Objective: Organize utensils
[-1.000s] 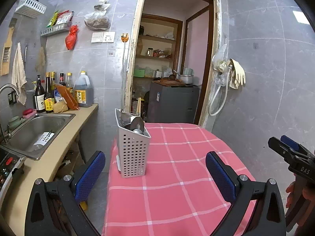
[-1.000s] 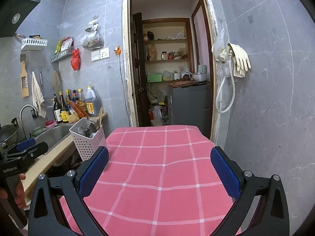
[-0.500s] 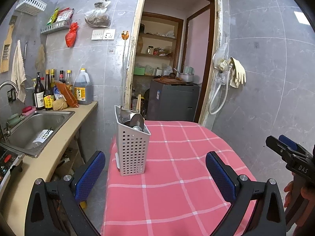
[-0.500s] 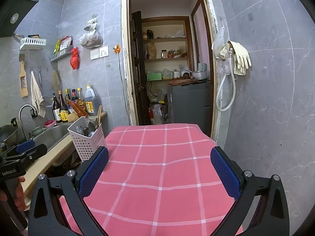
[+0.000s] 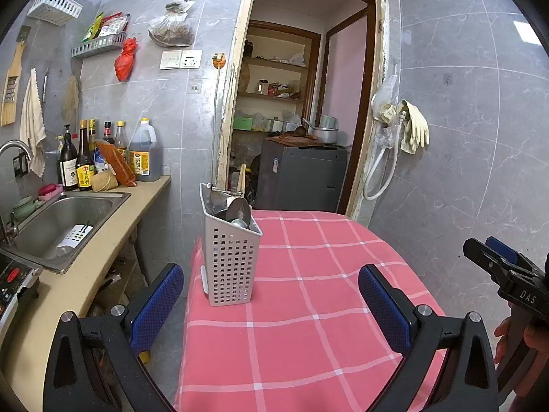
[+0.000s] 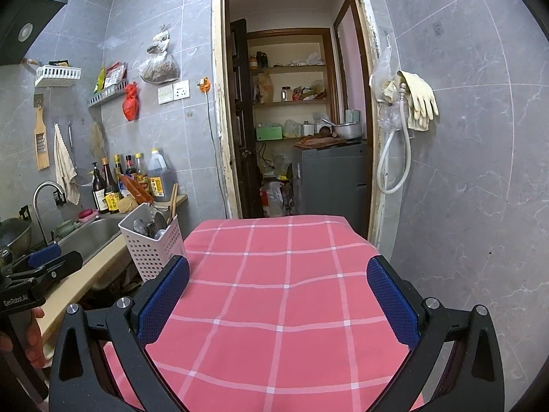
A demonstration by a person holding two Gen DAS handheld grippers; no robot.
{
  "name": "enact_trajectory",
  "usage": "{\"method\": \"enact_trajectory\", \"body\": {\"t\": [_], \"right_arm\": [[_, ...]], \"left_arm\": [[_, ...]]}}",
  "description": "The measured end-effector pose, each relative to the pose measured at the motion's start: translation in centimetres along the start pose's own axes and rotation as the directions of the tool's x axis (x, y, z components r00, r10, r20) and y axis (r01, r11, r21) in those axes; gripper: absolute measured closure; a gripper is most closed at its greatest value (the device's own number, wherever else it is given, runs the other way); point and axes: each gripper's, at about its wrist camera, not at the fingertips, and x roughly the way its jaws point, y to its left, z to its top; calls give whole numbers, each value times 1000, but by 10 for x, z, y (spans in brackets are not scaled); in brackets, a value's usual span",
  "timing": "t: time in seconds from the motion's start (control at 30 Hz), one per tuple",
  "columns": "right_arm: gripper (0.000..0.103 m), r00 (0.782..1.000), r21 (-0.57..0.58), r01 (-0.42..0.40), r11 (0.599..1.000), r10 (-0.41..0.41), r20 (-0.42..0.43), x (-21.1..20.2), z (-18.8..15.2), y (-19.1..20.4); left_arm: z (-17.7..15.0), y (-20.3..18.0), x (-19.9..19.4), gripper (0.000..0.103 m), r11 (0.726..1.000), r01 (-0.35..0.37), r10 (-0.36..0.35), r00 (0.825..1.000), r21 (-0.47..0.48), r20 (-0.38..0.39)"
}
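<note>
Spoons (image 5: pixel 236 210) sit in the caddy (image 5: pixel 229 257); nothing much has shifted, so I hold both tools (image 5: pixel 271 304) (image 6: pixel 278 295) wide open, empty, worktop (image 6: pixel 284 274) bare.

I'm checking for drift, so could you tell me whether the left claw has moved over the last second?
Yes. In the left wrist view the sink slides left and outward while the utensil basket grows, so the left claw drifted slightly rightward and forward.

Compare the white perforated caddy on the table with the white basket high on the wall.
The utensil caddy stands upright on the checked tablecloth; the wall basket hangs high. The caddy is tall with small square holes, the basket shallow with slats. Spoons and chopsticks fill the caddy. Both are pale plastic.
</note>
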Motion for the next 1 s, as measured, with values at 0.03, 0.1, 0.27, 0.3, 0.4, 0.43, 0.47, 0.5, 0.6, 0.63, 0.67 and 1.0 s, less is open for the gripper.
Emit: {"method": "enact_trajectory", "body": {"t": [0.03, 0.1, 0.27, 0.3, 0.4, 0.43, 0.47, 0.5, 0.6, 0.63, 0.67, 1.0], "right_arm": [[1, 1000, 1, -1, 1000, 1, 0, 0, 0, 0], [1, 1000, 1, 2, 1000, -2, -1, 0, 0, 0], [1, 1000, 0, 1, 1000, -1, -4, 1, 1, 0], [1, 1000, 0, 1, 1000, -1, -4, 1, 0, 0], [1, 1000, 0, 1, 1000, -1, -5, 0, 0, 0], [1, 1000, -1, 2, 1000, -2, -4, 0, 0, 0], [1, 1000, 0, 2, 1000, -2, -4, 0, 0, 0], [1, 1000, 1, 2, 1000, -2, -4, 0, 0, 0], [1, 1000, 2, 2, 1000, -2, -4, 0, -1, -1], [1, 1000, 1, 3, 1000, -3, -3, 0, -1, -1], [1, 1000, 0, 4, 1000, -4, -3, 1, -1, -1], [1, 1000, 4, 2, 1000, -2, -8, 1, -3, -2]], "left_arm": [[0, 0, 0, 0, 1000, 0, 0, 1000, 0, 0], [0, 0, 0, 0, 1000, 0, 0, 1000, 1, 0], [-1, 1, 0, 0, 1000, -2, 2, 1000, -3, 0], [-1, 1, 0, 0, 1000, -2, 2, 1000, -3, 0], [-2, 1, 1, 0, 1000, -1, 1, 1000, -3, 0], [-1, 1, 1, 0, 1000, -1, 1, 1000, -3, 0], [-1, 1, 0, 0, 1000, -1, 1, 1000, -2, -1], [-1, 1, 0, 0, 1000, -1, 1, 1000, -2, -1], [-1, 0, 0, 0, 1000, -2, 2, 1000, -3, 1], [-1, 0, 0, 0, 1000, -2, 2, 1000, -3, 1], [-1, 0, 0, 0, 1000, -2, 2, 1000, -3, 0], [-1, 0, 0, 0, 1000, -3, 3, 1000, -4, -1]]}}
